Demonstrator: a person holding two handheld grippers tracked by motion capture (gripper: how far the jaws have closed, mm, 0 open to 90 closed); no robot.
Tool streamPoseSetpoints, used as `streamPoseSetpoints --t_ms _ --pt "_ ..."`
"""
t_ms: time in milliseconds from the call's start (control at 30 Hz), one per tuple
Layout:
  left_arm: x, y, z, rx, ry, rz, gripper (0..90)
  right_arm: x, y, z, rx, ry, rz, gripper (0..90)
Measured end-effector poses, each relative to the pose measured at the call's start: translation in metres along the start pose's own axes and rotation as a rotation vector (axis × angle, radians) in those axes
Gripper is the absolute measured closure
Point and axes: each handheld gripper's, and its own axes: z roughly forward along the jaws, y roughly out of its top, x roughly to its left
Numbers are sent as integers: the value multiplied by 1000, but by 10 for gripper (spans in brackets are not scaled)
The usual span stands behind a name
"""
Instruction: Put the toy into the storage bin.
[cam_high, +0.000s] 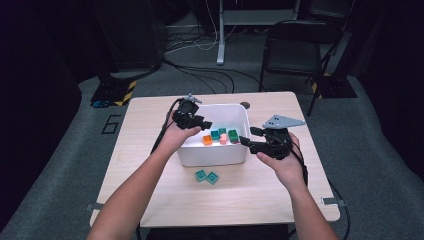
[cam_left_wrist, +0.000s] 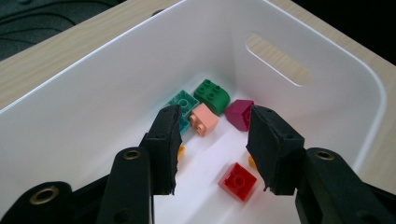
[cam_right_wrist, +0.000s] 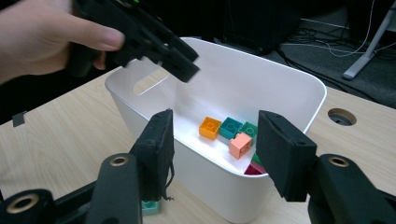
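Left gripper (cam_high: 200, 121): centre-left of the high view, over the white bin (cam_high: 235, 111); jaws partly apart, nothing between them.
Bricks in bin: red brick (cam_left_wrist: 238, 180) lies directly below those jaws.
Teal bricks (cam_high: 207, 176): two on the table, below the bin in frame, side by side; left hand slightly nearer.
Right gripper (cam_high: 248, 143): centre-right, at the bin's right rim, jaws moderately wide, empty.

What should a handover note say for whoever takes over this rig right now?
Left gripper: over the white bin, fingers apart, nothing between them.
Right gripper: open and empty, at the bin's right rim.
Done: several toy bricks lie in the bin, including a red brick, a peach brick and an orange brick.
Left: two teal bricks on the table in front of the bin, probably next to go in.
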Motion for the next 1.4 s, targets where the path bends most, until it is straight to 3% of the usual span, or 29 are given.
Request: streamPoseSetpoints --t_ms 33,67,167,300,600,800,1033,1133,1300,1400 --pt "0 0 0 0 0 0 534 0 0 0 0 0 0 462" --pt "-3 -7 -12 -12 -2 8 533 1 0 1 2 -2 -3 461" --pt "-6 -19 -30 -31 3 20 532 1 0 2 4 -3 -2 460" --pt "-10 -30 -44 -51 -12 23 535 0 -1 3 6 -3 -1 459" --pt "-26 -54 -63 -68 -32 25 537 2 -1 3 5 -2 -3 457" --pt "-33 -73 -65 -70 -5 37 537 0 -2 4 14 3 7 454" --pt "-36 -93 -60 -68 -31 34 541 2 -2 6 23 14 1 451" --pt "-37 -106 -54 -65 -35 16 538 3 -2 6 22 14 2 449" --pt "-37 -127 -38 -53 1 9 538 1 -3 7 23 10 10 448" --pt "-34 -136 -29 -40 -15 5 538 0 -4 6 22 8 16 448"
